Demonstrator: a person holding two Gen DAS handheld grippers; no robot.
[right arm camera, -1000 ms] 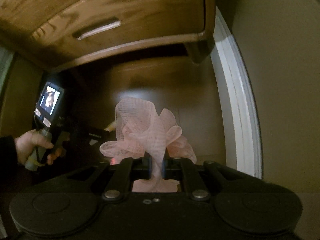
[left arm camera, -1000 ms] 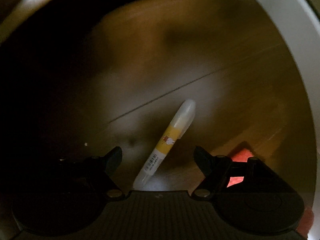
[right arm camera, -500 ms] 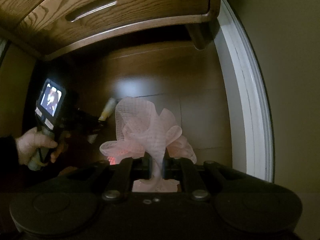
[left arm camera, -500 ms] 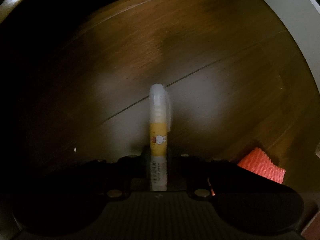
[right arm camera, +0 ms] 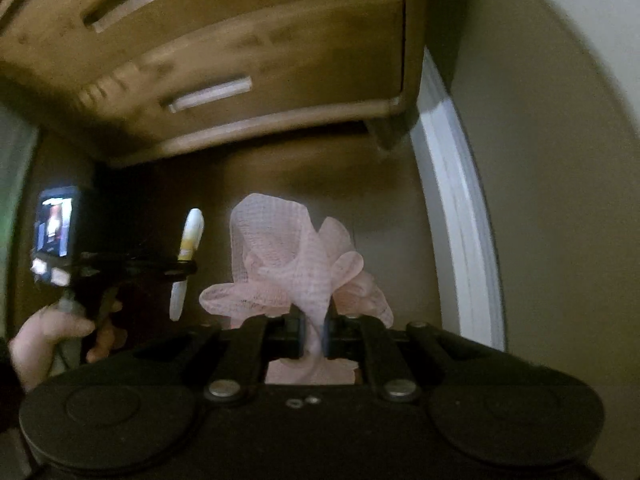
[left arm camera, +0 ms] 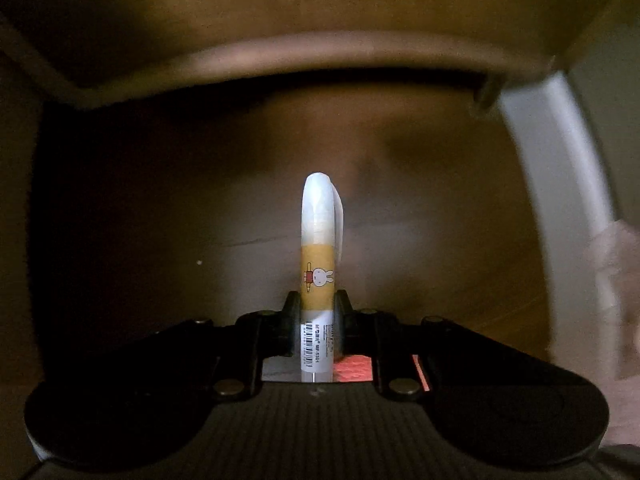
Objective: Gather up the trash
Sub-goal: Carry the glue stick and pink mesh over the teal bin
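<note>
Our left gripper (left arm camera: 316,312) has just closed on the yellow marker (left arm camera: 319,264) and lifted it off the wood floor (left arm camera: 460,280); our right gripper (right arm camera: 314,334) stays pinched on the pink foam net (right arm camera: 296,264). With both pieces in hand, we judge a bin comes next.

Yellow-and-white pen (left arm camera: 318,264) with rabbit print; pale pink mesh (right arm camera: 296,264).

Wooden drawer unit (right arm camera: 248,52) above floor (left arm camera: 460,264); white baseboard (right arm camera: 452,216) (blurred) alongside.
</note>
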